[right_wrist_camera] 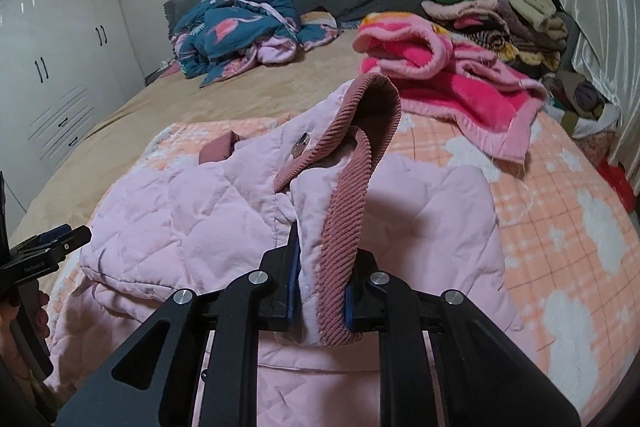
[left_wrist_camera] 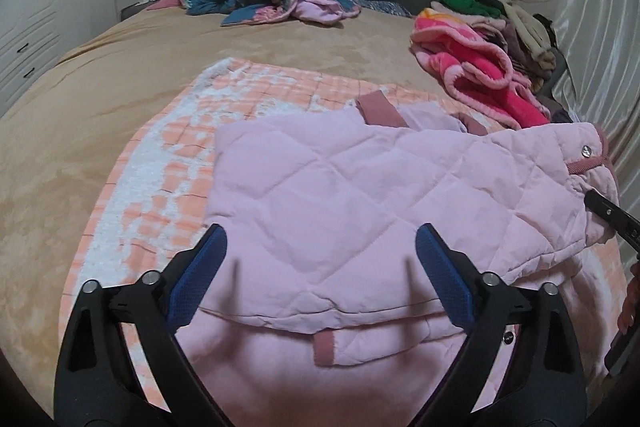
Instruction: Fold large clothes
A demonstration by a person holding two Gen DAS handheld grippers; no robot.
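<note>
Quilted pink jacket (right_wrist_camera: 192, 211), ribbed collar (right_wrist_camera: 344, 227) pinched by right tool (right_wrist_camera: 320, 291).

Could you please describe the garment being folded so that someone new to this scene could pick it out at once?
On the tan bed, nearest the cameras, lies an orange-and-white checked blanket. Spread on it is the pale pink quilted jacket, its edge clamped in the right hand-held gripper. Unlike the fluffy hot-pink blanket behind it, it is diamond-stitched, with dusty-rose ribbed trim and silver snaps.
</note>
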